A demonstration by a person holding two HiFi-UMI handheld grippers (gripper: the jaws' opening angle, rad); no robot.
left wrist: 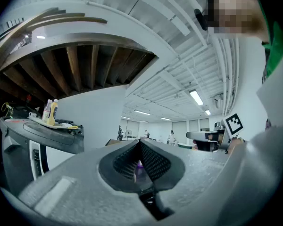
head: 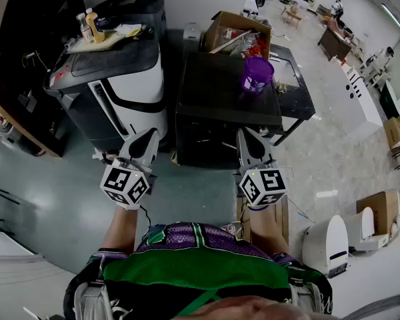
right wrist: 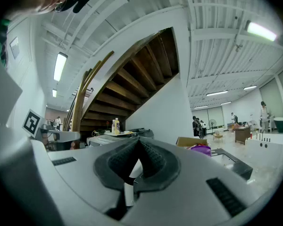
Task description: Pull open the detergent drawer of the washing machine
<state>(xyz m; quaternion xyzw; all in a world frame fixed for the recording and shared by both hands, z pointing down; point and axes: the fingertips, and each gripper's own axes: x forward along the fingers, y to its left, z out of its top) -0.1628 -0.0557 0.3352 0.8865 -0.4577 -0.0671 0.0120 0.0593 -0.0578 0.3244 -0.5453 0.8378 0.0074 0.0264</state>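
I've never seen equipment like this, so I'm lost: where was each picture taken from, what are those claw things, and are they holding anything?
A person holds a two-jaw gripper in each hand. The head view, from a camera on the head, looks down on the left gripper and right gripper; the patterned cubes are part of them. The other two pictures come from cameras riding on each gripper. Both have jaws together and hold nothing. Ahead stands a black machine with a purple cup on top, beside a white-and-black machine carrying bottles.
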